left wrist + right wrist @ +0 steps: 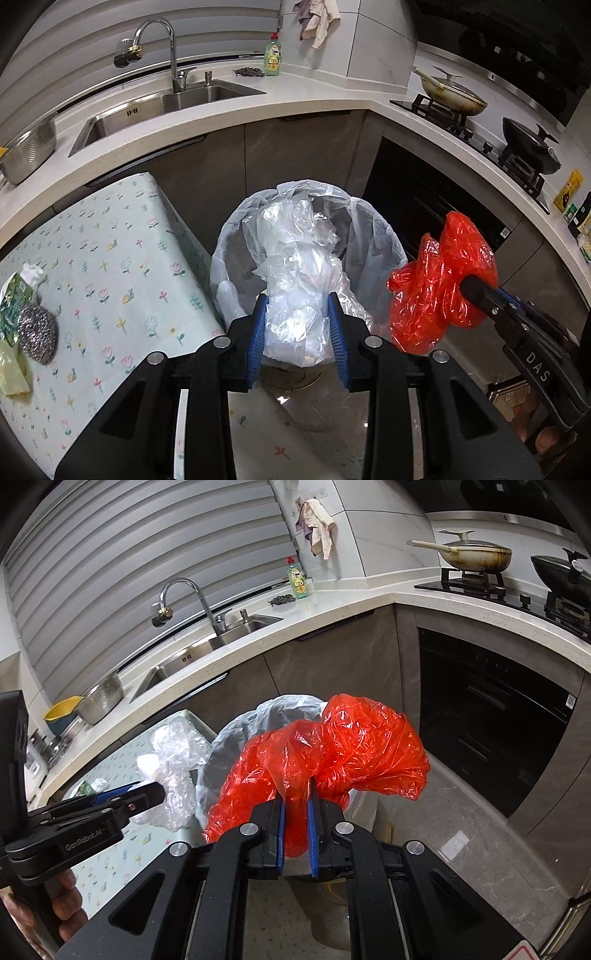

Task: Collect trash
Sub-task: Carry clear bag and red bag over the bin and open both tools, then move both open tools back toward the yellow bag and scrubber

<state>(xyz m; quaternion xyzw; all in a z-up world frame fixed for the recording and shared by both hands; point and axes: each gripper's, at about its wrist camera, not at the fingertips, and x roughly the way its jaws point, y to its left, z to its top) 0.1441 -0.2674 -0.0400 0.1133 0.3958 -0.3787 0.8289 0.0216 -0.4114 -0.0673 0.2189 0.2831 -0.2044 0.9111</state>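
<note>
My left gripper [297,299] is shut on a crumpled clear plastic bag [299,273] and holds it over the bin [373,229], which is lined with a clear bag and stands on the floor by the table. My right gripper [295,790] is shut on a crumpled red plastic bag [332,746] and holds it just above the bin's [225,760] right side. The red bag [439,280] also shows to the right in the left wrist view, and the clear bag [173,768] to the left in the right wrist view.
A table with a floral cloth [110,258] stands left of the bin, with a steel scourer [38,334], a green packet [13,306] and white paper [33,273] on it. Behind runs a counter with a sink [155,107], a stove with pans [454,96] and an oven [491,716].
</note>
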